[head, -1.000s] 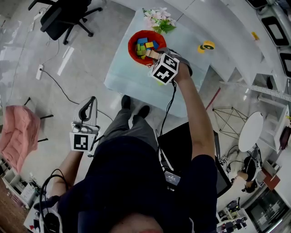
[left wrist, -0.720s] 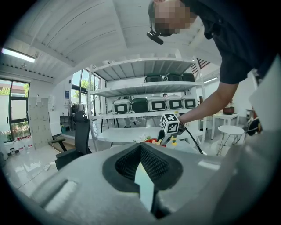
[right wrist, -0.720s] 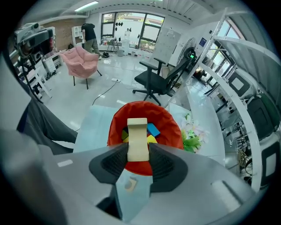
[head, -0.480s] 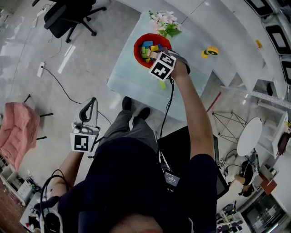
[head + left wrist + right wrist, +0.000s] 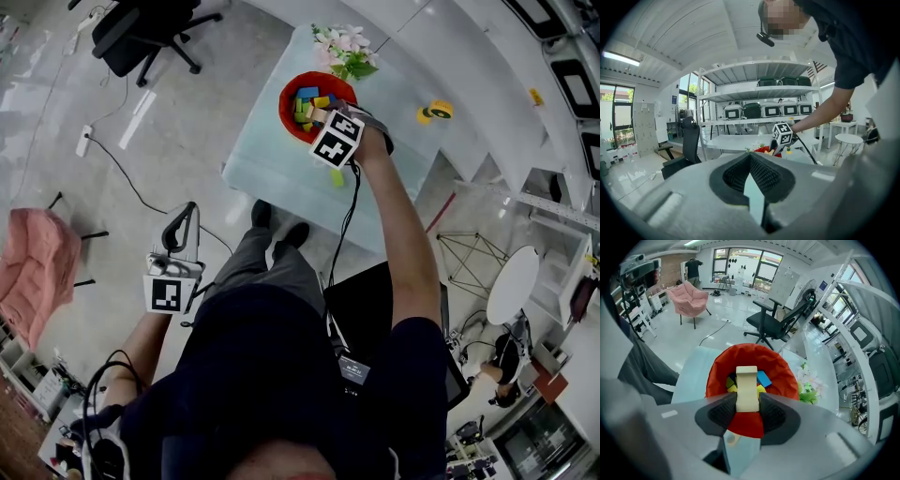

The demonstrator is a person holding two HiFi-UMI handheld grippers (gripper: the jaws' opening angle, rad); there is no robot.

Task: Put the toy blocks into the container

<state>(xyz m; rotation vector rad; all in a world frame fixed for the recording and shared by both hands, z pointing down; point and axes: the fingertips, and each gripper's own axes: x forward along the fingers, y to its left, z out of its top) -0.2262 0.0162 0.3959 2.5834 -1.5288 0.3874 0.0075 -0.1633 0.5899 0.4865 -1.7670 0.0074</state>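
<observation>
The right claw gripped a cream block, its ribbed pads pressed on both sides of the block's near end. That end was hidden between the pads. The block's long axis ran straight out along the claw's line, and its far end stuck out over the red container's hollow. From the head view the right claw pointed steeply down over the container. Its marker cube covered most of the tips, so only a sliver of the block showed.

Just past the block's tip, blue, yellow and green blocks lay in the container, half hidden behind the held one. A small green piece lay on the table on the claw's near side, outside the container. Flowers stood to the claw's right, beyond the container's rim.

The left claw was closed at its tips with nothing between them. It was held low at the person's side, well apart from the table.

The only markings to be made out were black-and-white square markers on each cube. Labels on the shelf boxes beyond the left claw were too small to read.
</observation>
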